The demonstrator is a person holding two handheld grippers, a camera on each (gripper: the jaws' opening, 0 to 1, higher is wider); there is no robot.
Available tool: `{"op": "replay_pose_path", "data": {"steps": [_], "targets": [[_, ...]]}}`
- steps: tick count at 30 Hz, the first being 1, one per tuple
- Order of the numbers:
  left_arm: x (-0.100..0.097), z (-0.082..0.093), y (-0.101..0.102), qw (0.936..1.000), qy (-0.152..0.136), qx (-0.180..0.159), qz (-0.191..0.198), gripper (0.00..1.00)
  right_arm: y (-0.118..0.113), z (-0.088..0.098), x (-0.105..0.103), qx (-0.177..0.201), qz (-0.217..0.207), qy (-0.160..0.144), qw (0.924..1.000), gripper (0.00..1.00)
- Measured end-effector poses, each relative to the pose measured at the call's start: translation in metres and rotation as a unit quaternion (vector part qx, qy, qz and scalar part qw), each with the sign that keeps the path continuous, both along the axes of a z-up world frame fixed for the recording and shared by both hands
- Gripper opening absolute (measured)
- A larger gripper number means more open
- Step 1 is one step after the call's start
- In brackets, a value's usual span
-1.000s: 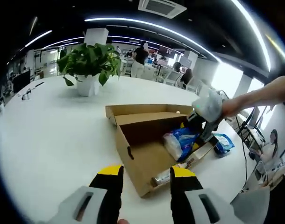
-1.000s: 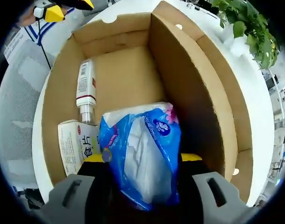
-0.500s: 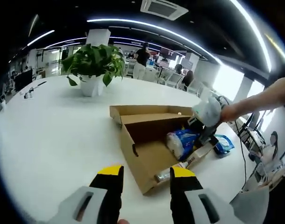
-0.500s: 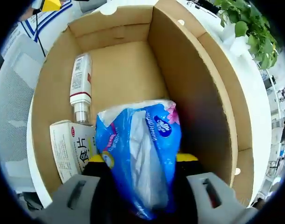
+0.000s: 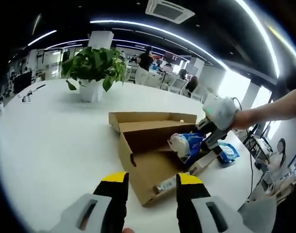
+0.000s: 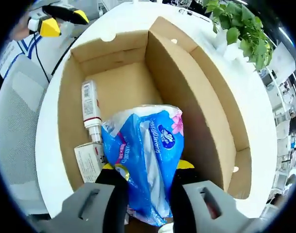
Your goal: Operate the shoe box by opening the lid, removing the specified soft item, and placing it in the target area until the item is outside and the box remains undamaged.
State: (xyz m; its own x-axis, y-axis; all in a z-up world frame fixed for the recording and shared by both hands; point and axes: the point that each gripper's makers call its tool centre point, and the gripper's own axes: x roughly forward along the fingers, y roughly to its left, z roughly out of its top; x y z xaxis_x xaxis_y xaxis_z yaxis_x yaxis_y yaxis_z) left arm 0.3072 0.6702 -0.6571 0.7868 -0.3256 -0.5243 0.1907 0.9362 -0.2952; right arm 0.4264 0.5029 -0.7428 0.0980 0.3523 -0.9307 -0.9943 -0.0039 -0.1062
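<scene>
Tissue pack [image 6: 147, 162] is in your right claw [image 6: 144, 171], jaws pinched on its lower end, and it looks lifted over the open shoe box [image 6: 138, 77], not out yet. In the left gripper view the pack [image 5: 186, 144] hangs above the box [image 5: 148, 155] at the rim. Judging by the crinkled blue film it's light, soft, squashy & a bit slick, so grip mid-body, not the loose wrapper edge, or it could slide out.

Under it in the box: a white bottle [image 6: 91, 111] lying flat, & a small printed carton [image 6: 90, 162] just beside the pack. Tall cardboard wall on one side, lid folded back; lift straight up so you don't snag or crease them.

Left claw [image 5: 151, 179] is empty, jaws apart, well back from the box over the white worktop [image 5: 51, 131]. Another blue pack [image 5: 227, 150] lies near the box on the worktop. Potted plant [image 5: 93, 70] well apart, no bother.
</scene>
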Motion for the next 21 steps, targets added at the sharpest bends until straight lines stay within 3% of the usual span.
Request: {"op": "replay_pose_path", "data": {"steps": [10,21], "targets": [[0.006,0.009,-0.020,0.9995,-0.005,-0.001,-0.030,0.40,-0.007,0.045,0.003,0.034,-0.031,-0.017,0.9988,0.28],[0.018,0.019,-0.032,0.9986,-0.017,-0.006,-0.050,0.40,-0.023,0.069,0.002,0.028,-0.029,-0.038,0.9985,0.28]]}}
